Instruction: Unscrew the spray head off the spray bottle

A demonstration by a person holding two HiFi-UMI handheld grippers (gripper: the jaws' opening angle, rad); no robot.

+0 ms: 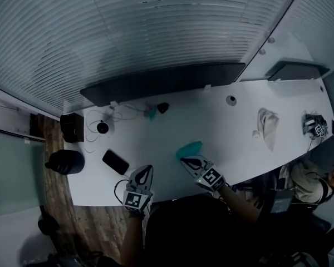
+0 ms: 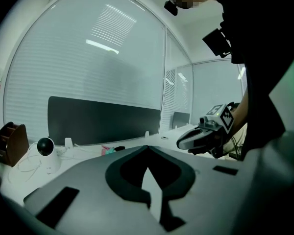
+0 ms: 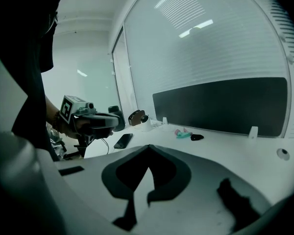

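The spray bottle (image 1: 189,149), a teal shape too blurred to show its head, lies on the white table (image 1: 239,121) a little in from the near edge, about halfway along it. The right gripper (image 1: 185,160) has its tips just beside the bottle on the near side. In its own view its jaws are pressed together with nothing between them. The left gripper (image 1: 147,170) hangs over the near edge further toward the left end. Its jaws are also closed and empty, and it is well apart from the bottle.

A dark phone (image 1: 116,162) lies flat near the left gripper, between it and the left end. Bare white tabletop runs from the bottle to the far edge, where a long black partition (image 1: 161,81) stands. At the foot of the partition lie a small teal and pink thing (image 1: 151,114) and a small black thing (image 1: 163,107).

The far left corner is crowded with a white camera (image 1: 102,127) on loose cables and a brown box (image 1: 72,127) at the very end. To the right of the bottle the surface is open as far as a crumpled cloth (image 1: 267,128). A round grommet hole (image 1: 231,100) sits nearer the far edge. Both grippers have the near edge right behind them.
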